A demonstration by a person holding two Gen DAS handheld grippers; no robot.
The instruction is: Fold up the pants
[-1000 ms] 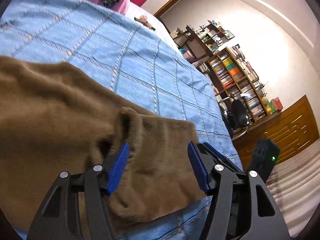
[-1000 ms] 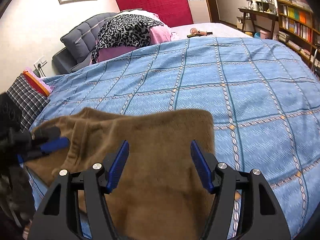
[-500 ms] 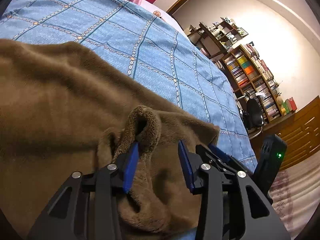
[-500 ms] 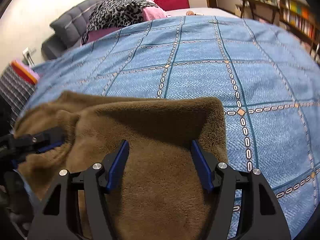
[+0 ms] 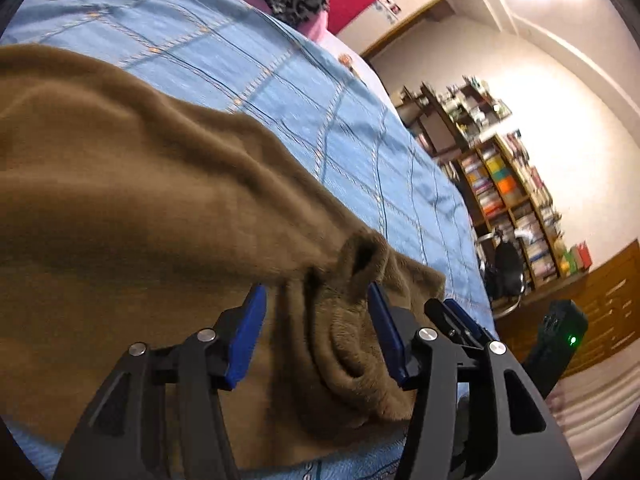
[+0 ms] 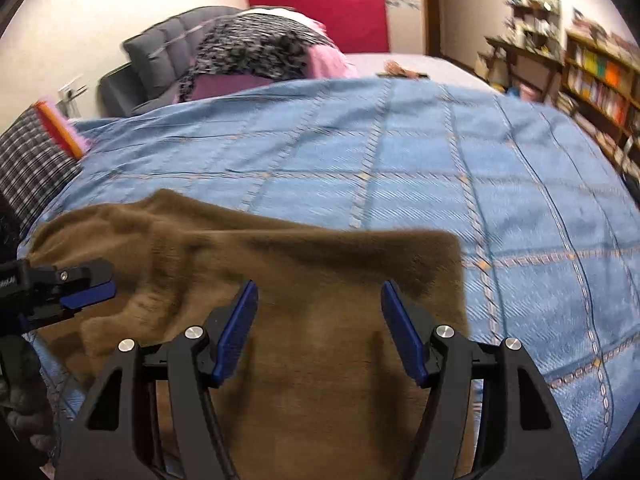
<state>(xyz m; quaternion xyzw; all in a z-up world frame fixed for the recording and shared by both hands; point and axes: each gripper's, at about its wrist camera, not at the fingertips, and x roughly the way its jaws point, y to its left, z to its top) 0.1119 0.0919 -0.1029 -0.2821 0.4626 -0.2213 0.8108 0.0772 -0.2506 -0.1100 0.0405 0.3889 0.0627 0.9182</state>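
Note:
Brown fleece pants point(image 5: 140, 220) lie spread on the blue checked bedcover point(image 5: 280, 80). My left gripper point(image 5: 316, 292) hovers at their near corner, where the fabric is bunched into a raised fold point(image 5: 360, 256). Its jaws are opening: the lump sits between them, close to the right pad point(image 5: 384, 332), and is not pinched. In the right wrist view the pants point(image 6: 320, 272) lie flat with a straight far edge. My right gripper point(image 6: 318, 292) is open just over them with nothing clamped. The left gripper's fingers point(image 6: 88, 292) show at the pants' left corner.
A leopard-print cloth over pink pillows point(image 6: 256, 44) and a grey padded headboard point(image 6: 160, 52) lie at the far end of the bed. A checked cloth point(image 6: 32, 160) is at the left edge. Bookshelves point(image 5: 512, 184) and an office chair point(image 5: 506, 264) stand beyond the bed's right side.
The left jaws narrowed around the bunched corner, then spread apart again, and the fold now lies nearer the right pad. Both grippers shifted over the pants. The right jaws kept their width.

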